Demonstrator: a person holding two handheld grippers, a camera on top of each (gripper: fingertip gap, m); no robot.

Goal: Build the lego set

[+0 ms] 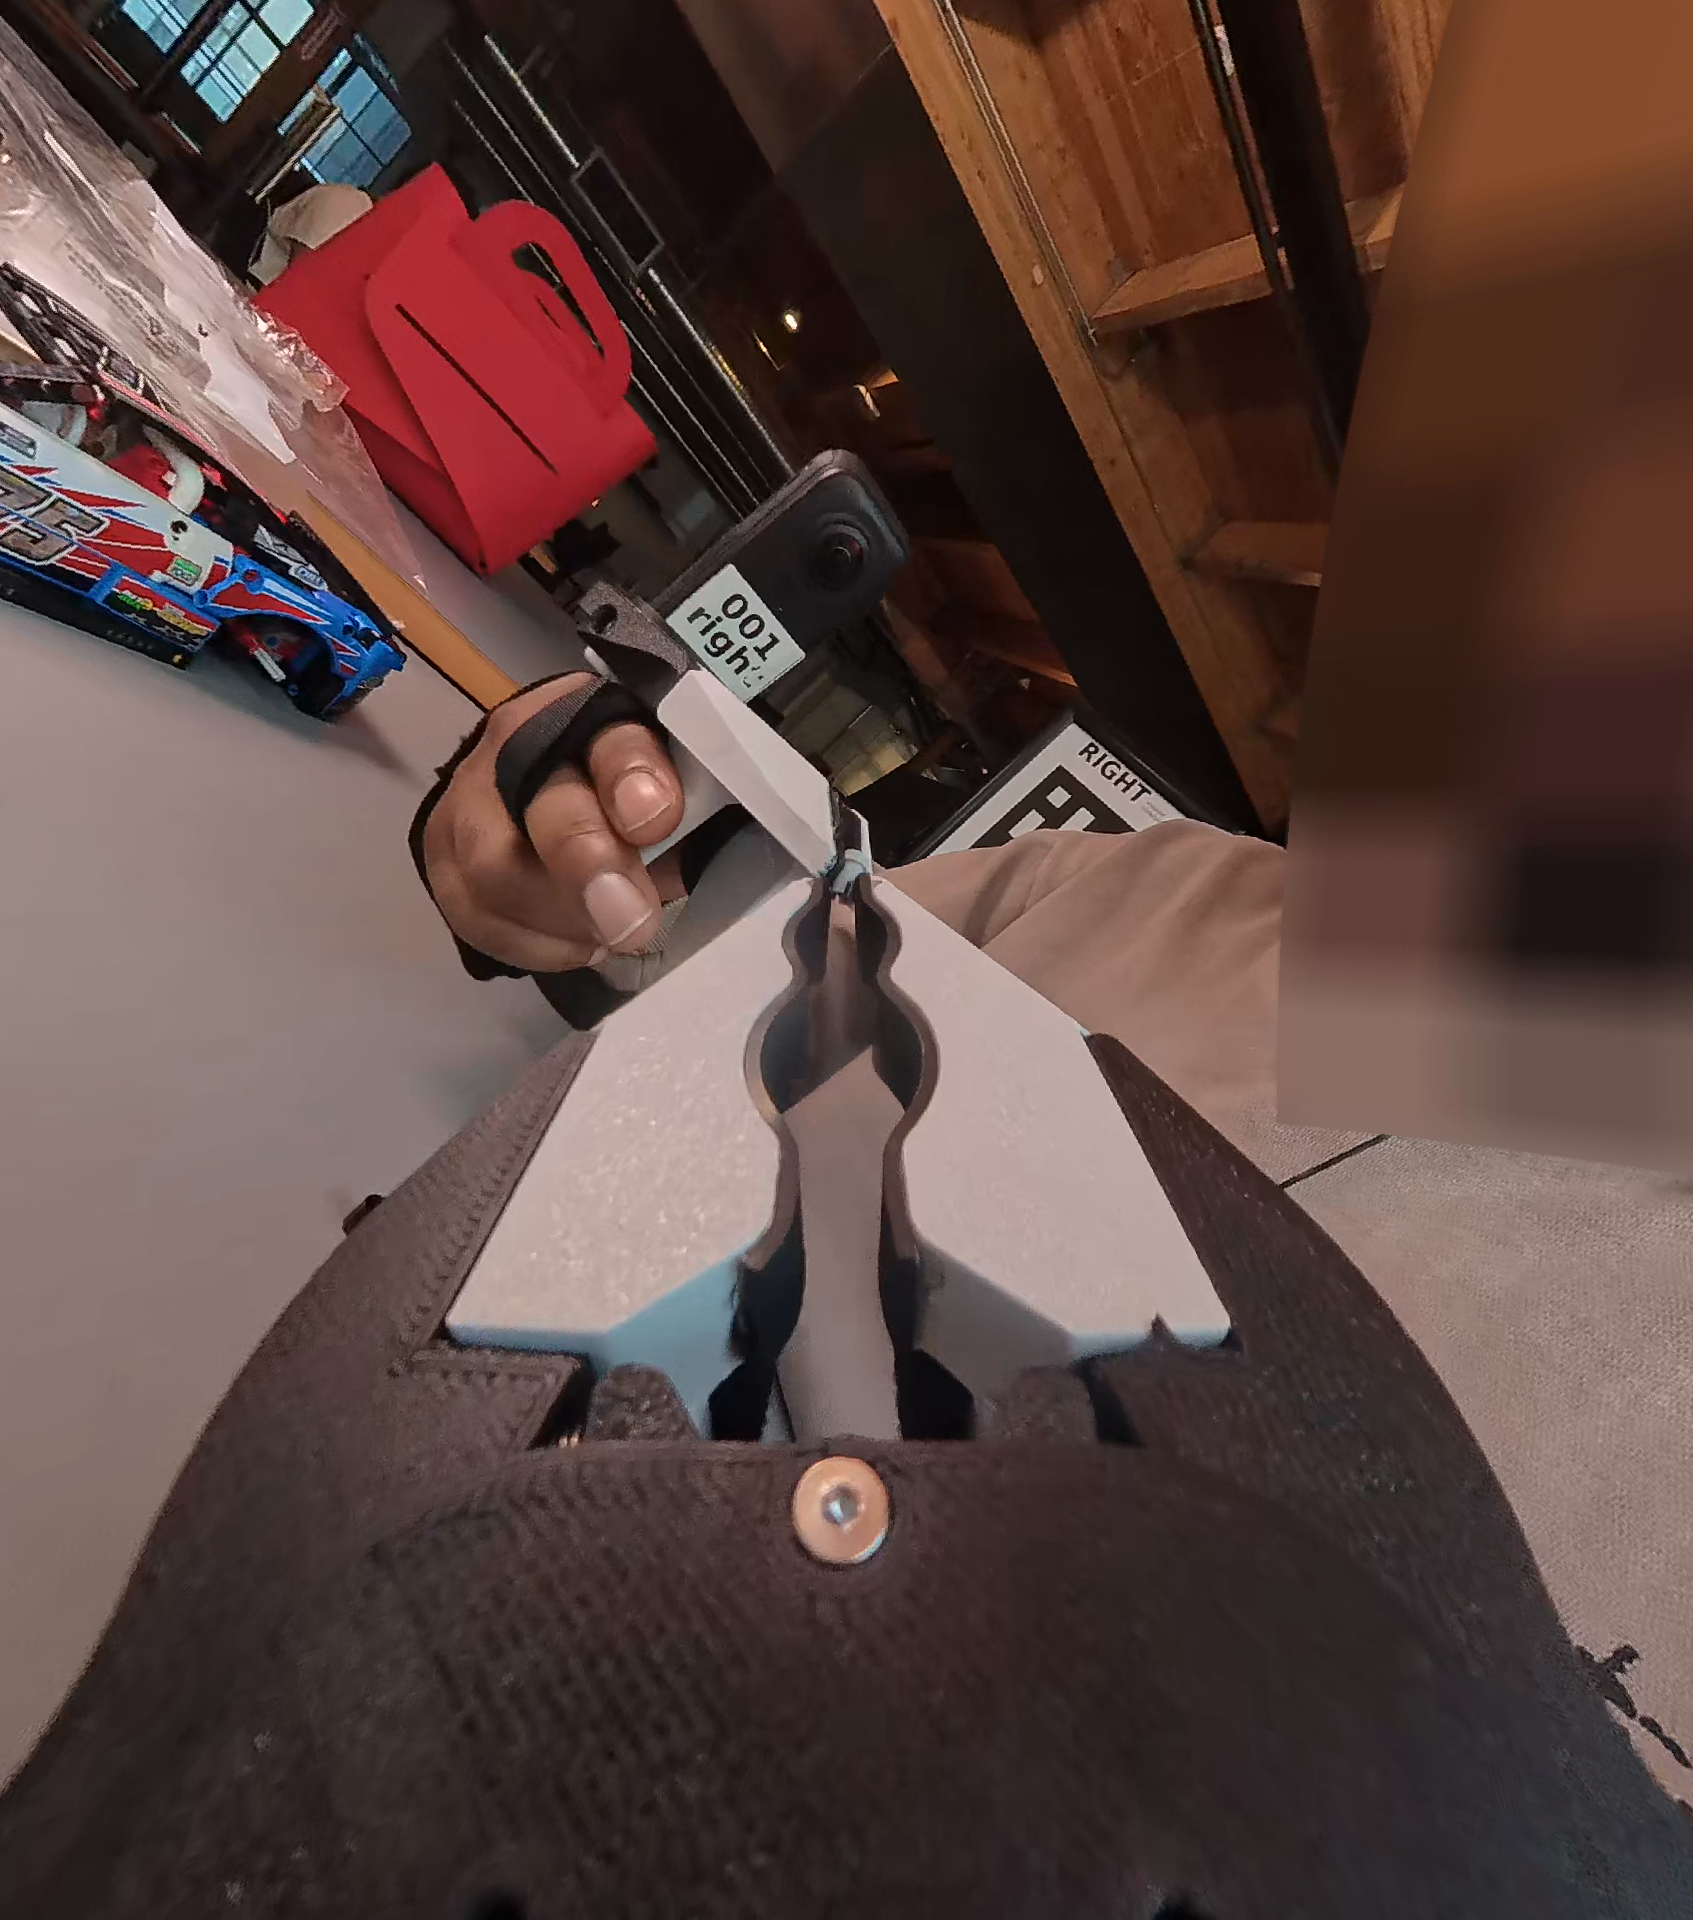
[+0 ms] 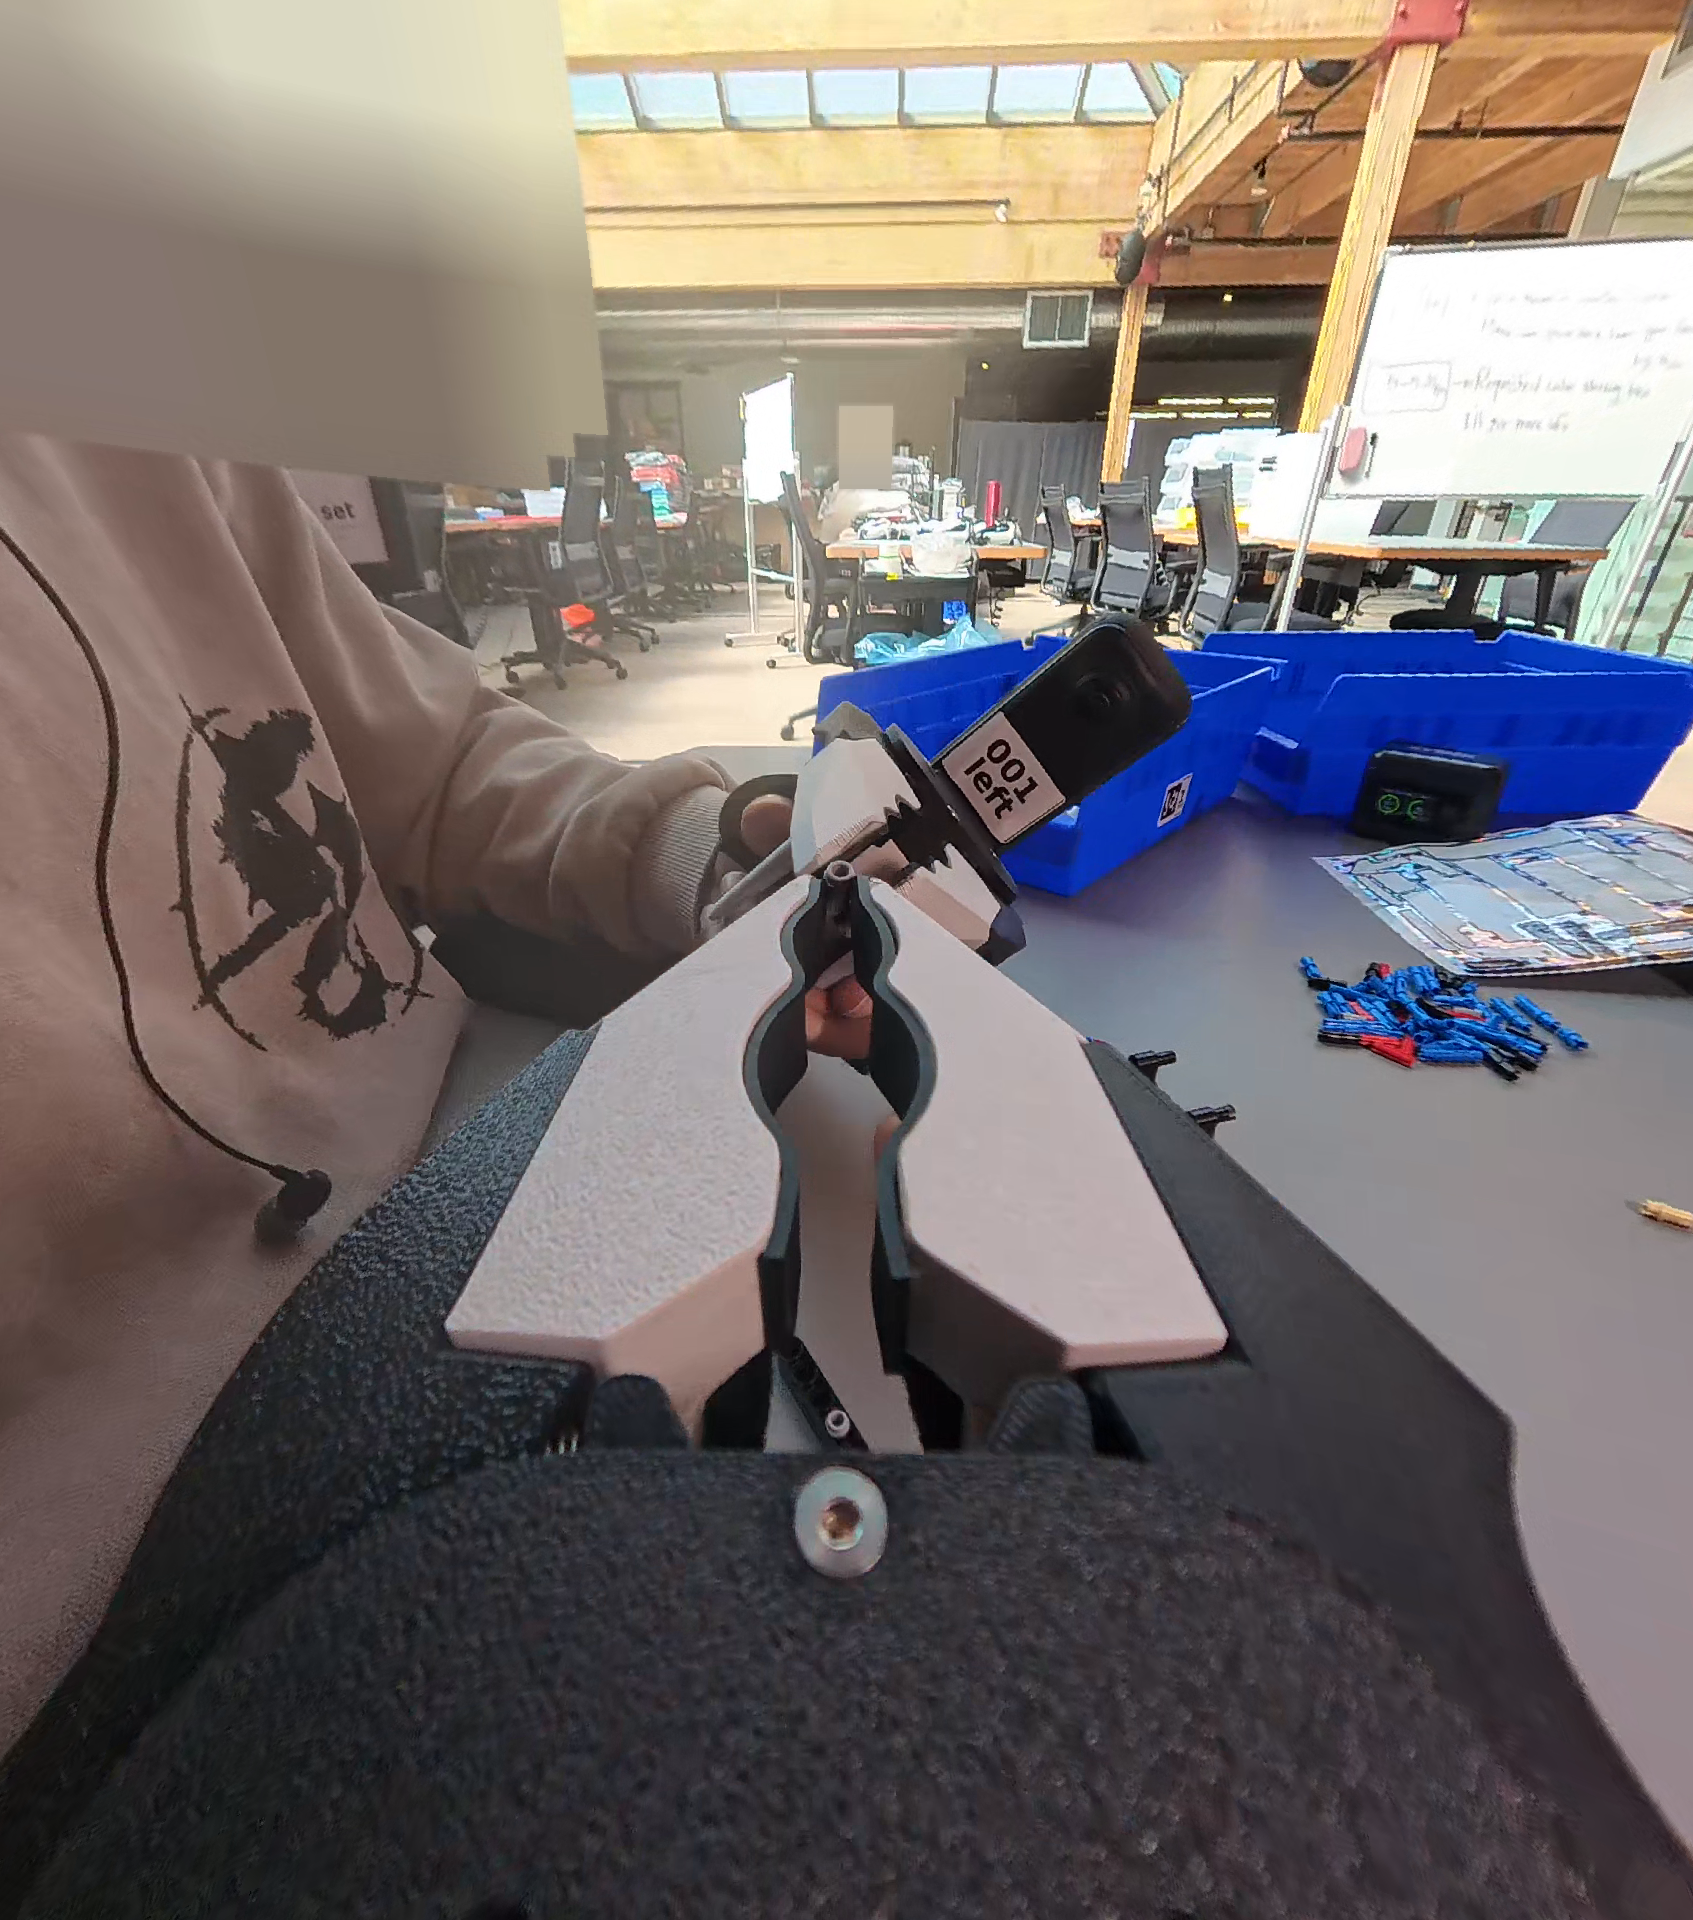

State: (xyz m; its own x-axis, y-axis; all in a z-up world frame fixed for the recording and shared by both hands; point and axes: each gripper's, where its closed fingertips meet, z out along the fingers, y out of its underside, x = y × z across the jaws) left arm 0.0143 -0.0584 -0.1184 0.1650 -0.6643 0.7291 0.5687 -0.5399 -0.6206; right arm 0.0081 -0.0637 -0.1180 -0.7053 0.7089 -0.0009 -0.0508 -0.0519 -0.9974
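My left gripper is shut at the tips on a small pale lego piece. My right gripper is shut on a black lego piece with a grey pin sticking out of its tip. The two grippers meet tip to tip above the grey table's near edge, close to a person's beige sweatshirt. The right gripper also shows in the left wrist view, held by a hand. The left gripper shows in the right wrist view. A partly built red, white and blue lego car stands at the far left.
A pile of blue, red and black lego pins lies to the right, by a printed sheet. Blue bins and a black device stand behind. A red paper bag and clear plastic bags lie beyond the car. Left and right tips are no more than a few centimetres apart.
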